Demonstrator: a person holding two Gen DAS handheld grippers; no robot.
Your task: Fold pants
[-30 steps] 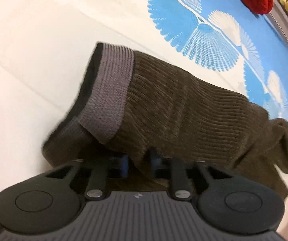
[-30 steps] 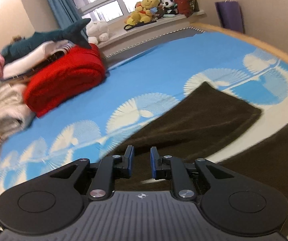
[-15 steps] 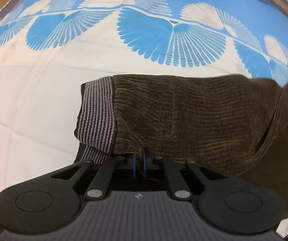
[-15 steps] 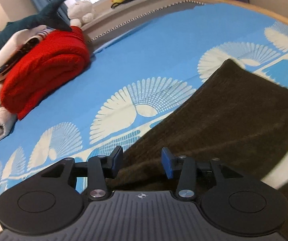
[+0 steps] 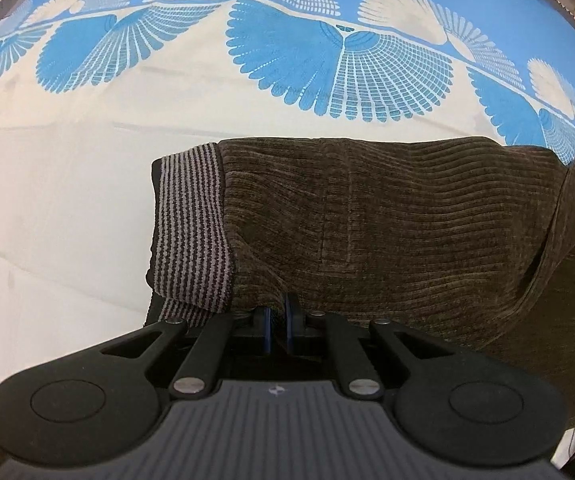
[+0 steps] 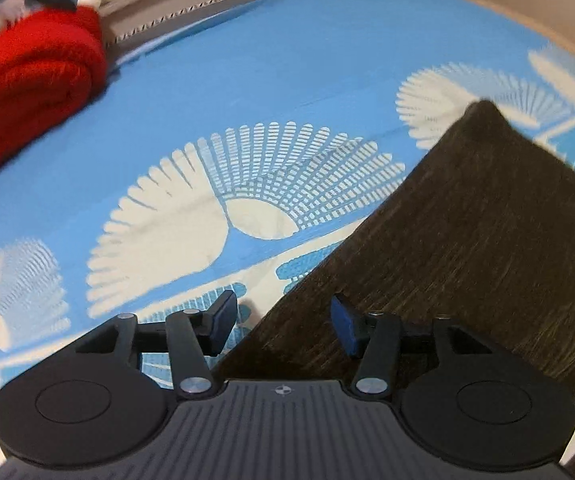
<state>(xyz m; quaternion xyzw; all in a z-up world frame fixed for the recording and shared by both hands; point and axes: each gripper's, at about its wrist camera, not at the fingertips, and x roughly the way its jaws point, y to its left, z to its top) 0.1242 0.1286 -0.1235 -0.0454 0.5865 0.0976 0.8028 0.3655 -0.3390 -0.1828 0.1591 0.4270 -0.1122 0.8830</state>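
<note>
Brown corduroy pants (image 5: 387, 220) lie on a blue-and-cream bed (image 5: 87, 200). Left gripper (image 5: 278, 326) pinches their waist edge. Right gripper (image 6: 283, 326) is closing around a leg edge, not yet pressing.

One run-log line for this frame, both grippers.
left gripper: shut on brown corduroy pants near striped waistband | right gripper: closing over pant-leg edge, not yet pinching

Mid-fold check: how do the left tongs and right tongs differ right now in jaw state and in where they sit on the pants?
The left tongs are shut on the pants near the striped waistband; the right tongs are apart, closing, gripping nothing yet. The left sits at the waistband end; the right straddles a leg's edge over the blue bedsheet. Both point down at the same brown corduroy.
</note>
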